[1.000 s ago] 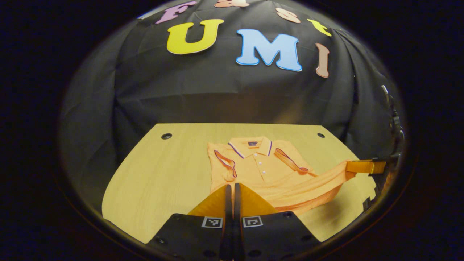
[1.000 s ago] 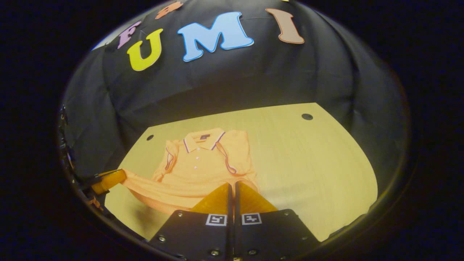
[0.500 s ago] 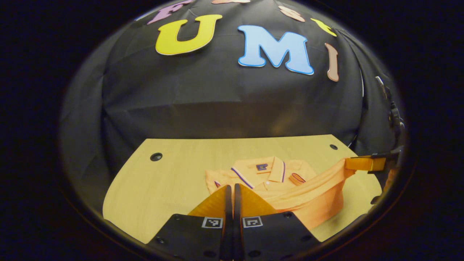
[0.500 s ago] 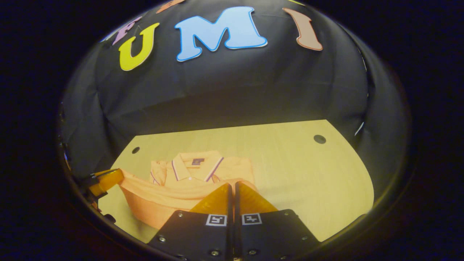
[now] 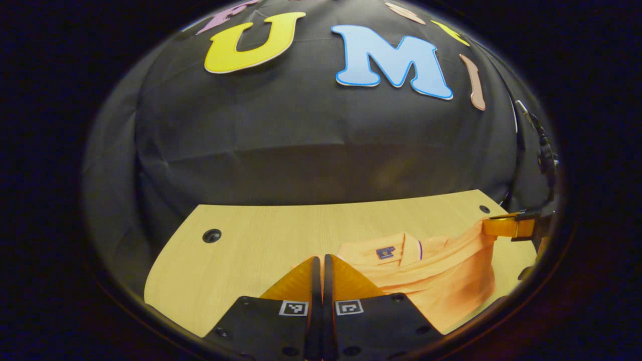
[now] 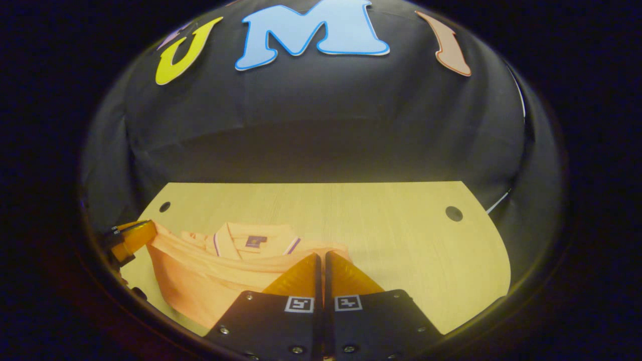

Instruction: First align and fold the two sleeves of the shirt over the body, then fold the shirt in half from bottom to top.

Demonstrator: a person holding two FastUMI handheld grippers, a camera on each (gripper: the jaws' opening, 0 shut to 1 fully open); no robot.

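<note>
An orange polo shirt (image 5: 441, 281) lies on the wooden table (image 5: 251, 250), its sleeves hidden under the raised lower part. My left gripper (image 5: 321, 258) is shut on the shirt's bottom hem at one corner. My right gripper (image 6: 321, 255) is shut on the hem at the other corner. The hem hangs stretched between them above the body, close to the collar (image 5: 386, 250). In the left gripper view the right gripper (image 5: 504, 226) holds the cloth at far right. In the right gripper view the left gripper (image 6: 131, 235) holds it at far left, with the collar (image 6: 256, 240) just beyond the lifted fold.
The black cloth wall (image 5: 321, 150) rises right behind the table's far edge. Round holes (image 5: 211, 235) (image 6: 454, 213) mark the table's back corners. Bare wood (image 6: 401, 240) spreads to the right of the shirt in the right gripper view.
Both grippers have carried the bottom hem up and forward toward the collar. The lifted cloth now covers the placket and the folded sleeves, which showed a second ago.
</note>
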